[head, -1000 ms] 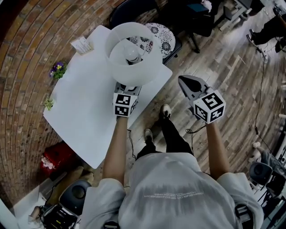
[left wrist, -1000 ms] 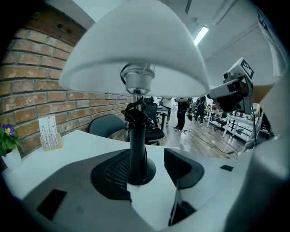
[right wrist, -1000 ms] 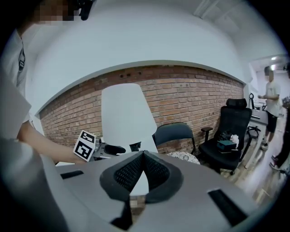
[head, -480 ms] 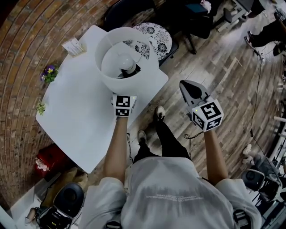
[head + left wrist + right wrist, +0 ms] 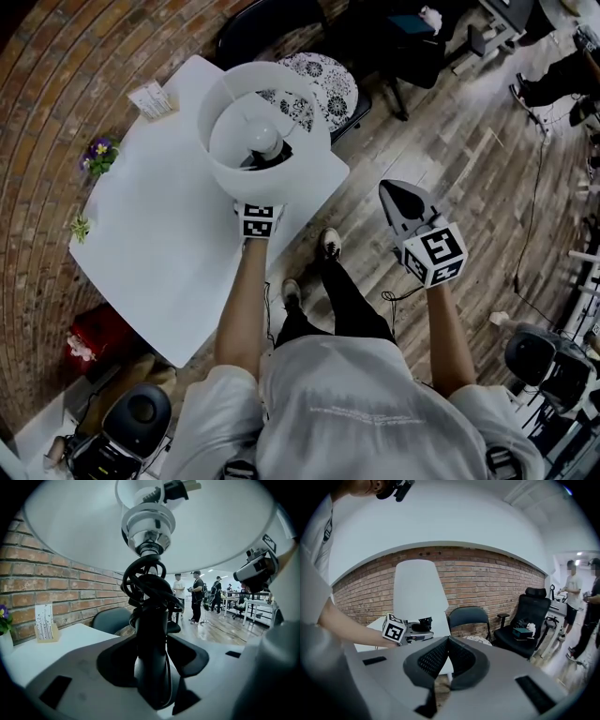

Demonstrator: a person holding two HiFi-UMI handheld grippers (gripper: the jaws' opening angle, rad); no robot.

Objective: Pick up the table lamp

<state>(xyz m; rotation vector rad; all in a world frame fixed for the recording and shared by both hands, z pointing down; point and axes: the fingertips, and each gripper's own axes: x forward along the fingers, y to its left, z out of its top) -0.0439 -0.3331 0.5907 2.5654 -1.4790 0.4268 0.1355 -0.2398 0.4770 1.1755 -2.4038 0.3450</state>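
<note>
The left gripper [image 5: 152, 657] has just been closing its jaws on the table lamp's [image 5: 267, 131] stem [image 5: 150, 620], and the pads look pressed against it. The lamp stands at that gripper's 12 o'clock near the worktop [image 5: 169, 234] edge, so the lift seems still to do. The right gripper [image 5: 405, 202] waits at 3 o'clock, pinched together and empty.

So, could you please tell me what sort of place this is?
Probably a shared office or lab: a brick wall, office chairs, and people standing among desks on a wooden floor.
</note>
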